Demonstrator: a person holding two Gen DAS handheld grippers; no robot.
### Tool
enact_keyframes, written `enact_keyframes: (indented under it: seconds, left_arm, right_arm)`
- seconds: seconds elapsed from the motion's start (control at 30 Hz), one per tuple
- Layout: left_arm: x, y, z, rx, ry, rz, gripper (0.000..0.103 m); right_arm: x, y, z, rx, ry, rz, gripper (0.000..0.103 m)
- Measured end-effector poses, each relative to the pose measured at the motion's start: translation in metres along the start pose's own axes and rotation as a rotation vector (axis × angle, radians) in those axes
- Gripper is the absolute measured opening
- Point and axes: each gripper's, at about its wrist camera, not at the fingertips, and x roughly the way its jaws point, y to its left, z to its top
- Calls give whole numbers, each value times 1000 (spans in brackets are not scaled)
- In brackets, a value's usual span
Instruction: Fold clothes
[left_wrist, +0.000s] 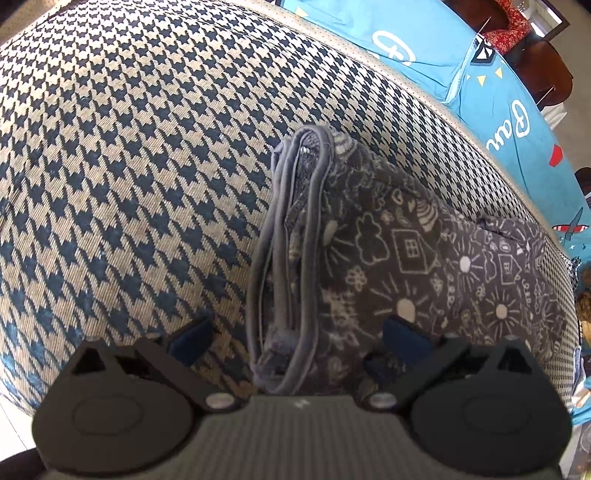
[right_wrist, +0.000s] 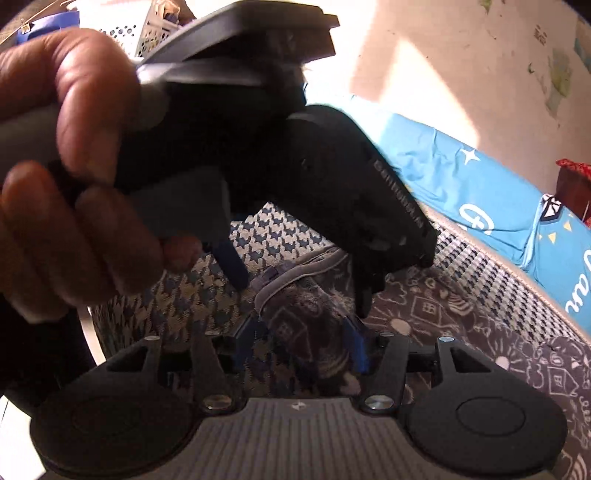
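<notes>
A dark grey garment (left_wrist: 424, 266) printed with small white houses, suns and clouds lies bunched on a cushion (left_wrist: 129, 155) covered in a blue-and-cream houndstooth weave. In the left wrist view its grey ribbed hem (left_wrist: 284, 258) is gathered into several stacked folds that run up the middle of the picture, with the rest of the cloth spreading away to the right. The left claw (left_wrist: 297, 334) stands wide apart and grips nothing: one blue-tipped finger rests over the bare cushion just left of the hem, the other over the printed cloth on the right, so the folded edge sits between them. Beyond the cushion's pale piped edge lies a bright blue fabric (left_wrist: 424, 44) with white lettering and small yellow shapes. In the right wrist view the right claw (right_wrist: 301, 345) is closed on a raised bunch of the same garment, its two blue fingers pressed against either side of the cloth near the hem. Above it in that view a person's hand (right_wrist: 70, 162) wraps the grey handle of the left claw, whose dark body fills the upper middle and whose fingers reach down beside the lifted bunch. A sunlit wall (right_wrist: 443, 55) stands behind
</notes>
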Motion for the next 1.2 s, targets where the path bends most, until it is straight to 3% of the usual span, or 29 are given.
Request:
enact_keyframes:
  seconds: [0.23,0.4,0.5,0.73,1.0,1.07,1.17,1.2]
  left_arm:
    - [3,0,15,5,29,-26,103]
    - [4,1,19,-13,37,-37,103]
    - [3,2,22,-19,51,-64,103]
    - [12,-1,36,-37,79,-126,103]
    - [25,-15,50,6,49,-109,103]
    - [28,-19,53,18,40,-103,97]
    - [31,-25,55,36,26,-93,77]
    - [31,-27,54,41,20,-87,65]
  right_arm:
    - [26,1,-6,-80,30,-83,52]
    - [27,-10,-5,-7,24,-103,27]
    - [23,-27,-3,98,15,-78,22]
    - [14,-45,-4,190,-14,-61,20]
    - [10,-55,-7,194,-28,-65,20]
    - [9,-57,-8,186,-34,-67,20]
    - [7,-61,-10,177,-38,-72,19]
    - [7,-63,-12,176,-40,-74,18]
